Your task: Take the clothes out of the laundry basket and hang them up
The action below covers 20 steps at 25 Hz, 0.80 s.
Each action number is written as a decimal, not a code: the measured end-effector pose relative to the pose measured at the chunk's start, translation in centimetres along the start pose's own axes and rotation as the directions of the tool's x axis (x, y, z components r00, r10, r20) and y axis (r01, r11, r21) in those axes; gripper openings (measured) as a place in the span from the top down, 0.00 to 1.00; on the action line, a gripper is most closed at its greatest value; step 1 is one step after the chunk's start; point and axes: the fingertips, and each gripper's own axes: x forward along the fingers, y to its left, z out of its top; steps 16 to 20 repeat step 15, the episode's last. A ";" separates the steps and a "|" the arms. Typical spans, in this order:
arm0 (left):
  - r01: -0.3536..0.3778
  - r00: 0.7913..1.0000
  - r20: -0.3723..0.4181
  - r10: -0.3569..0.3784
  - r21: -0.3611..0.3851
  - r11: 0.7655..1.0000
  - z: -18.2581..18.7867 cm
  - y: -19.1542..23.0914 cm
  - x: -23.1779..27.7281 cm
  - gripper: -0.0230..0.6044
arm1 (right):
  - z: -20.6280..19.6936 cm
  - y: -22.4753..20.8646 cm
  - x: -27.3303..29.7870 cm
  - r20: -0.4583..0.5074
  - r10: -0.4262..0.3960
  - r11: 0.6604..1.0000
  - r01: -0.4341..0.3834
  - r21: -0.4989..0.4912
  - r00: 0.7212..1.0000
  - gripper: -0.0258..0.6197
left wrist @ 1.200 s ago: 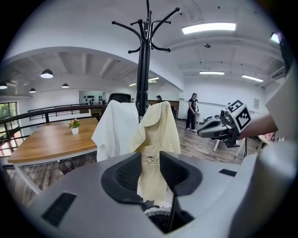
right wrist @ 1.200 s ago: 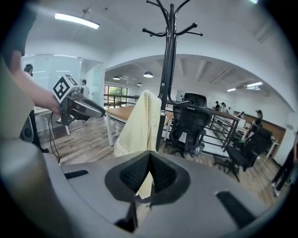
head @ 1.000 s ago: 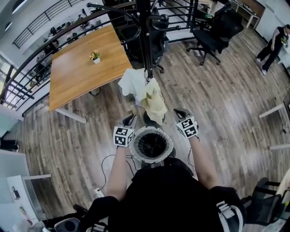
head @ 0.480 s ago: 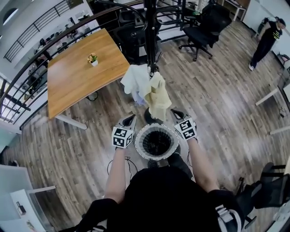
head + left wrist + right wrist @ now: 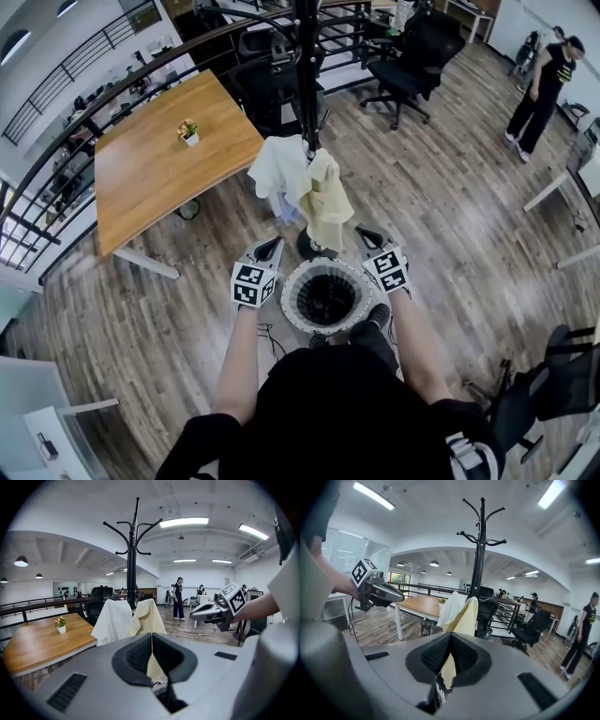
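Observation:
The round white laundry basket point(image 5: 292, 315) stands on the floor just in front of me, and its dark inside looks empty. Behind it rises a black coat stand point(image 5: 307, 75) with a white garment point(image 5: 277, 169) and a pale yellow garment point(image 5: 328, 192) hanging on it. My left gripper point(image 5: 270, 247) hovers at the basket's left rim, shut and holding nothing. My right gripper point(image 5: 365, 234) hovers at the right rim, also shut and empty. The left gripper view looks over the shut left gripper point(image 5: 151, 641) at the clothes point(image 5: 112, 620). The right gripper view shows the shut right gripper point(image 5: 450, 641) and the yellow garment point(image 5: 466, 616).
A wooden table point(image 5: 159, 159) with a small potted plant point(image 5: 188, 132) stands to the left, along a black railing point(image 5: 56, 122). A black office chair point(image 5: 412, 56) sits behind the stand. A person point(image 5: 539, 84) stands at the far right. A cable lies on the wooden floor by my feet.
Both grippers stay beside the basket's rim. My head view has shifted slightly, and the person at the far right has moved.

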 end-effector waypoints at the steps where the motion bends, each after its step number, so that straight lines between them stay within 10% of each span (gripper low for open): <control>1: 0.003 1.000 -0.001 -0.003 0.002 1.000 0.0 -0.1 0.0 0.92 | 0.0 0.1 -0.1 0.000 -0.001 1.000 0.001 -0.001 1.000 0.95; 20: 0.038 0.999 0.002 -0.038 0.029 0.999 1.0 -1.5 1.3 0.92 | 0.1 -0.8 -1.4 -0.003 -0.022 1.000 0.022 -0.002 1.000 0.95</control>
